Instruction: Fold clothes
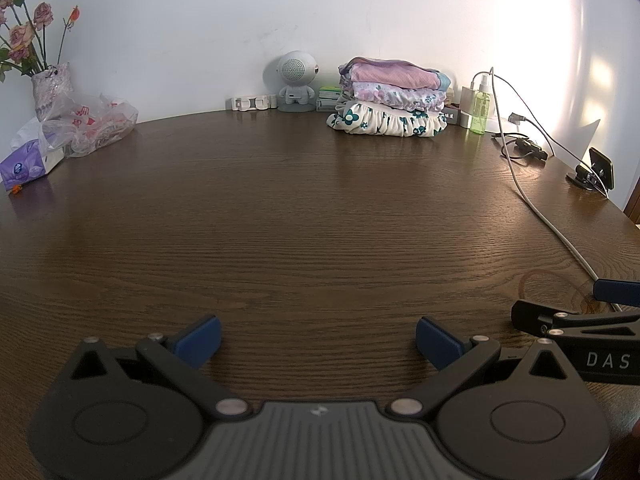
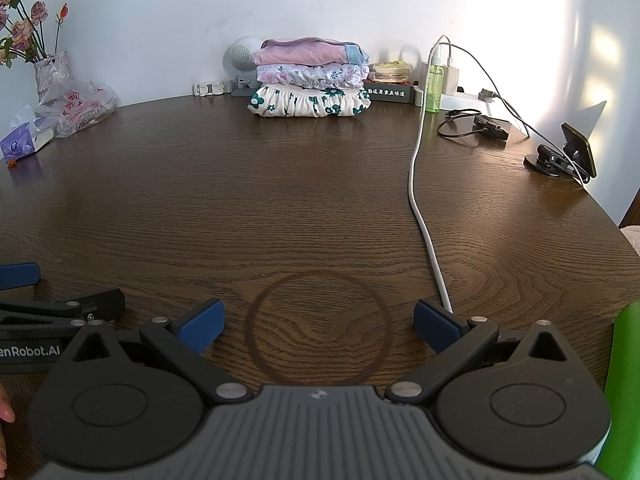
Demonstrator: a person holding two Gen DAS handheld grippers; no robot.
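Note:
A stack of three folded garments (image 1: 390, 98) (image 2: 310, 80) rests at the back of the dark wooden table (image 1: 304, 220) (image 2: 240, 200): pink on top, a floral one in the middle, white with teal flowers at the bottom. My left gripper (image 1: 318, 340) hovers open over the near table edge, nothing between its blue pads. My right gripper (image 2: 319, 326) is open too, empty, just to the right of the left one. Each gripper shows at the other view's side edge. Both are far from the stack.
A white cable (image 2: 416, 184) (image 1: 532, 204) runs across the right side of the table. A green spray bottle (image 2: 434, 84), chargers and a phone stand (image 2: 568, 152) sit back right. A vase of roses (image 1: 48, 80), plastic bag (image 1: 88, 124) and tissue pack (image 1: 24, 166) sit back left. A small speaker figure (image 1: 296, 82) stands by the wall.

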